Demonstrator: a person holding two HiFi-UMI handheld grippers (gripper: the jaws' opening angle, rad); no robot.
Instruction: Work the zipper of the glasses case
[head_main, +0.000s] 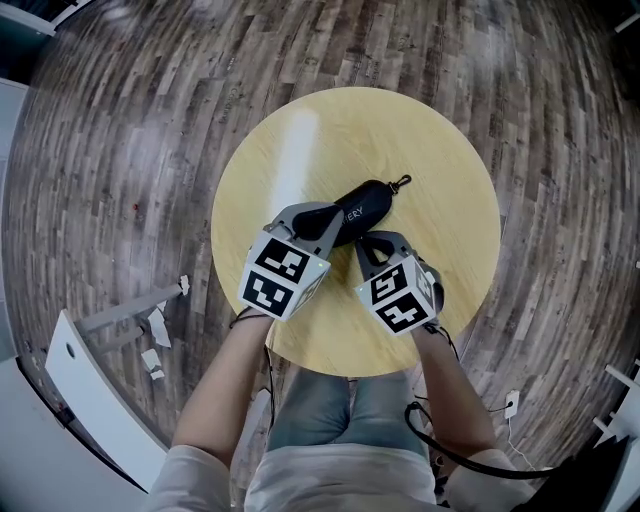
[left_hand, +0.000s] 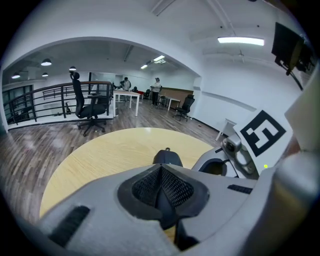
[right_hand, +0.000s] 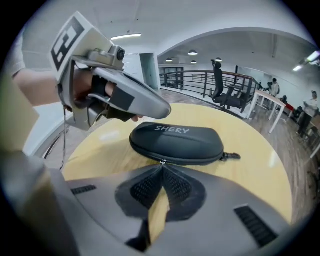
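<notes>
At the centre of the round yellow table (head_main: 440, 150) lies the glasses case (head_main: 362, 206), black and oval, zipped round its edge, with white "SHERY" lettering on its lid and a small dark clip (head_main: 402, 183) at its upper-right end. In your right gripper view, the case (right_hand: 175, 142) sits across the middle of the frame, just beyond your right gripper (right_hand: 162, 167). Its jaws are pinched together on the small silver zipper pull (right_hand: 163, 161) at the case's near edge. Your left gripper (left_hand: 161, 170) is clenched too, pads meeting with nothing seen between them. It rests over the case's lower-left end, whose dark tip (left_hand: 167, 157) peeks past it.
</notes>
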